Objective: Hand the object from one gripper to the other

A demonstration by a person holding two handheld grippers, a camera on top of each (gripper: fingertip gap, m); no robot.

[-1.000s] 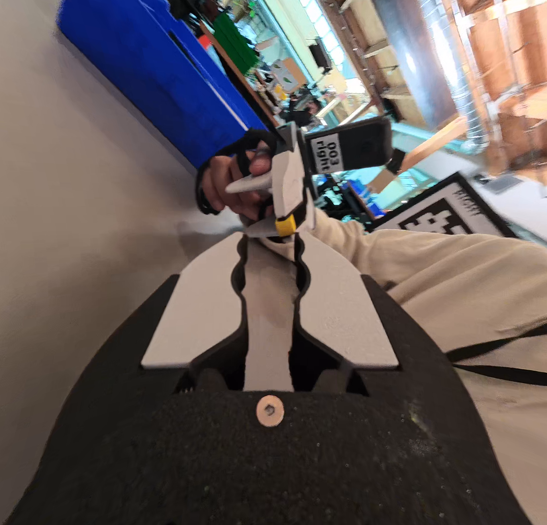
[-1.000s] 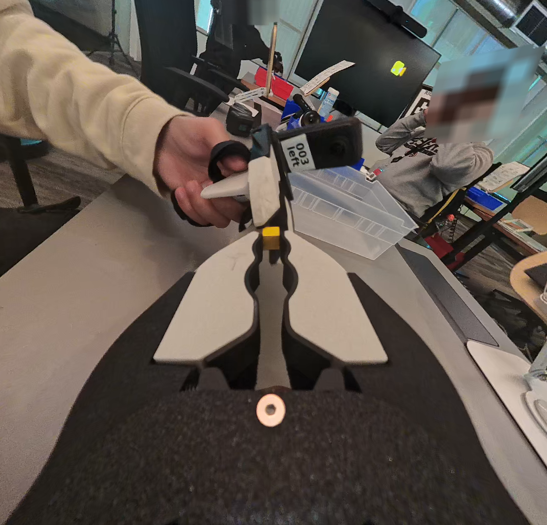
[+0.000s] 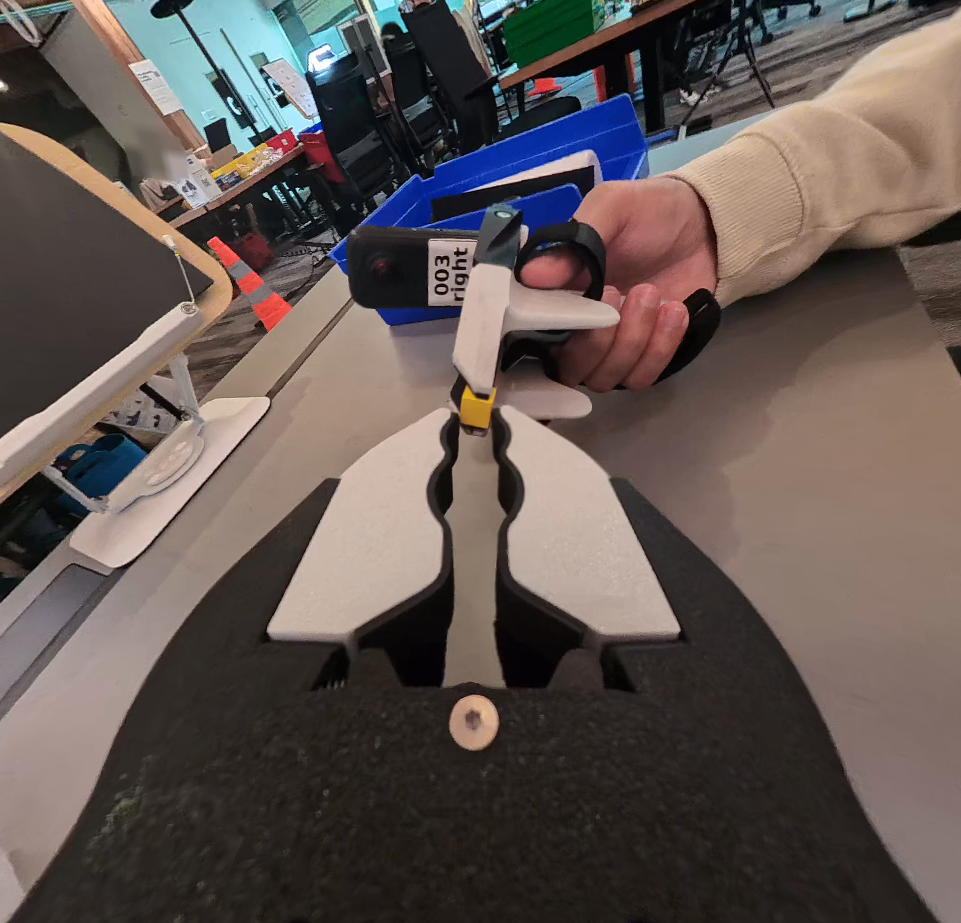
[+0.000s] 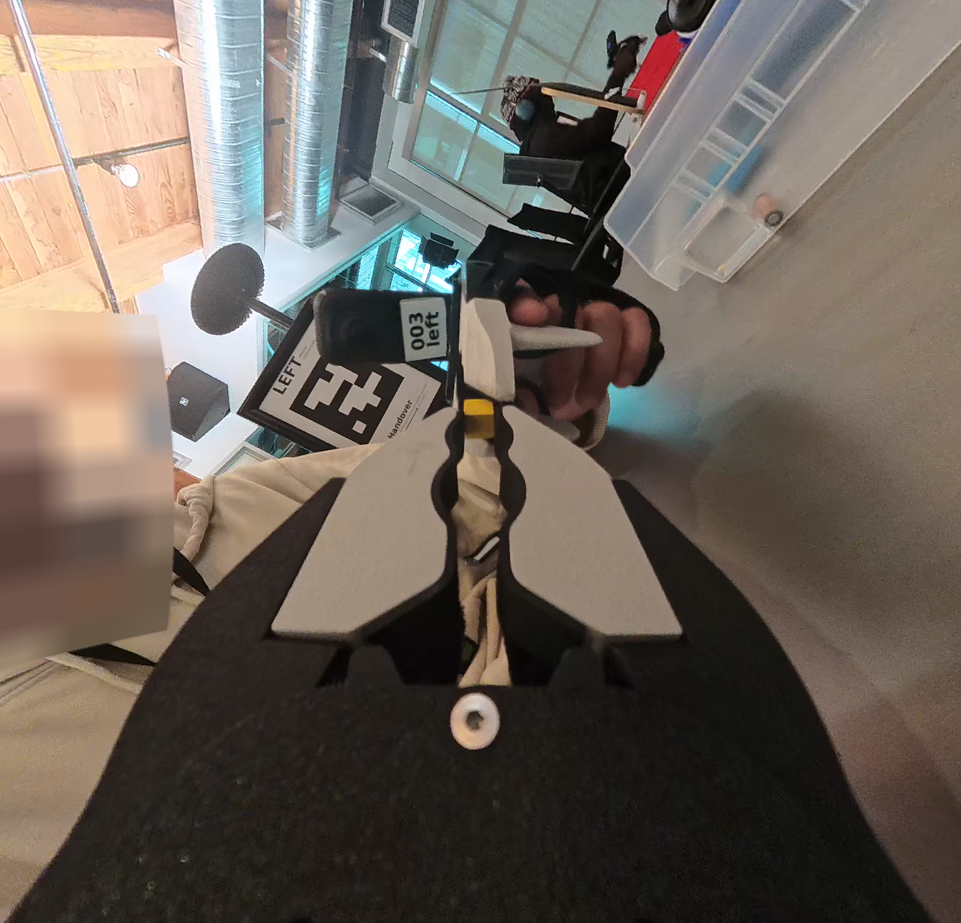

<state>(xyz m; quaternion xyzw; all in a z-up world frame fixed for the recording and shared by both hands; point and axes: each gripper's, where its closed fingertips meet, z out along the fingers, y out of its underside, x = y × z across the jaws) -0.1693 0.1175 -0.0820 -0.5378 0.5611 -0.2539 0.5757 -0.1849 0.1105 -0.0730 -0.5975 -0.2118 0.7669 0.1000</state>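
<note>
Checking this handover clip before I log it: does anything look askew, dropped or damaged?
Nothing stands out. The small yellow cube sits squarely between the tips of both grey two-finger grippers, left gripper and right gripper, above the grey table. No damage shows.

My left gripper: grey fingers, black body. Block yellow. Bin blue. Cone orange with grey stripes. Sleeve cream. Table grey. Marker card black-and-white pattern.
</note>
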